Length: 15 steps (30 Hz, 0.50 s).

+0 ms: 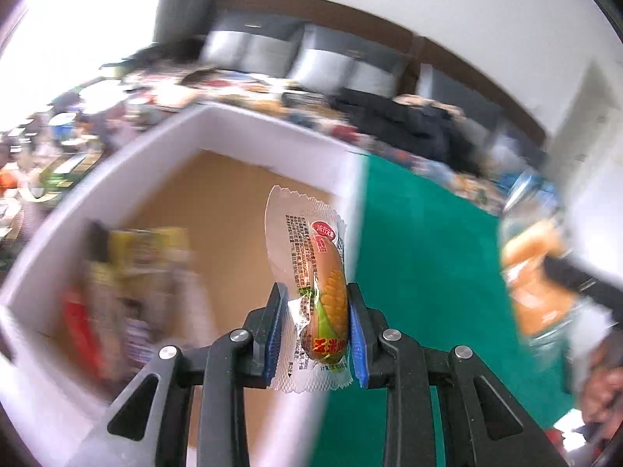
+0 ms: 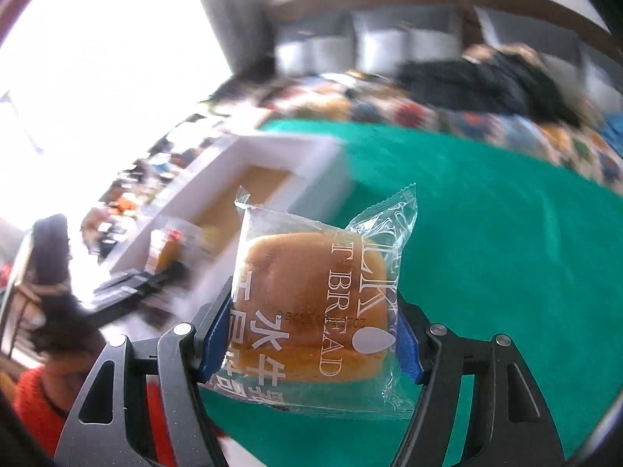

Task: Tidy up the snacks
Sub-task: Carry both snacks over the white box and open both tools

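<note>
My left gripper [image 1: 317, 327] is clamped on a wrapped corn sausage [image 1: 325, 299], holding it upright above the near edge of the white box [image 1: 272, 128], where other snack packets [image 1: 128, 272] lie (too blurred to name). My right gripper [image 2: 309, 334] is squeezed on a milk bread bun [image 2: 311, 303] in clear wrapping, raised over the green tablecloth [image 2: 506, 233], the box off to its left.
</note>
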### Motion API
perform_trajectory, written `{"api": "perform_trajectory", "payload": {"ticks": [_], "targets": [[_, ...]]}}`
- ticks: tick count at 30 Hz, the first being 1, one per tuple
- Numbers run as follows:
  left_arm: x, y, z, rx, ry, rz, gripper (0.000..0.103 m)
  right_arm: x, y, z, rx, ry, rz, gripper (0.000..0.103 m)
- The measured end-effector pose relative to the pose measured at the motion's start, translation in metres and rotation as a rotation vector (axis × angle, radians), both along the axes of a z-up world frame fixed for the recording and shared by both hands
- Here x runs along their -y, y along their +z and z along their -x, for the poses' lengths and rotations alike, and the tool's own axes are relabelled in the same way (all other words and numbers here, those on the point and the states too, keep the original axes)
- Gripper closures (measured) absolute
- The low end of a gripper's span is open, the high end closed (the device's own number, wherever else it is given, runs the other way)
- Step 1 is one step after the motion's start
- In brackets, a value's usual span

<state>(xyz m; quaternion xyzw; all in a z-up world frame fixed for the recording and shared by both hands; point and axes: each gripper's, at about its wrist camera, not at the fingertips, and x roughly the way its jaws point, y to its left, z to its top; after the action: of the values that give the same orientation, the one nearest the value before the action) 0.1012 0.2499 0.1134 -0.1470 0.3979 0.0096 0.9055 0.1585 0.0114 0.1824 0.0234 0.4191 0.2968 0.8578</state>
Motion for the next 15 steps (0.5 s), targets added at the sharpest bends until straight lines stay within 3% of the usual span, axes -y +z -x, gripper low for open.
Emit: {"api": "perform_trajectory", "payload": {"ticks": [5,7,8,9,11,15], "targets": [[-0.060,-0.026,0.008,-0.070,0.128,-0.089,0.067,-0.119,0.011,-0.023,0.066,0.125,0.022,0.030],[-0.070,-0.039,0.010,-0.110,0.156,-0.109,0.048,-0.166,-0.006,-0.035,0.049,0.187,0.042,0.024],[-0.071,-0.044,0.009,-0.122,0.164,-0.115,0.029,-0.182,-0.020,-0.041,0.005,0.210,0.070,0.022],[-0.069,-0.048,0.012,-0.120,0.168,-0.121,0.017,-0.192,-0.031,-0.046,-0.038,0.223,0.099,0.022],[-0.069,-0.052,0.024,-0.098,0.175,-0.158,0.015,-0.204,-0.052,-0.046,-0.107,0.235,0.138,0.022],[-0.063,-0.053,0.032,-0.094,0.160,-0.241,0.011,-0.189,-0.058,-0.032,-0.063,0.213,0.137,0.022]]}}
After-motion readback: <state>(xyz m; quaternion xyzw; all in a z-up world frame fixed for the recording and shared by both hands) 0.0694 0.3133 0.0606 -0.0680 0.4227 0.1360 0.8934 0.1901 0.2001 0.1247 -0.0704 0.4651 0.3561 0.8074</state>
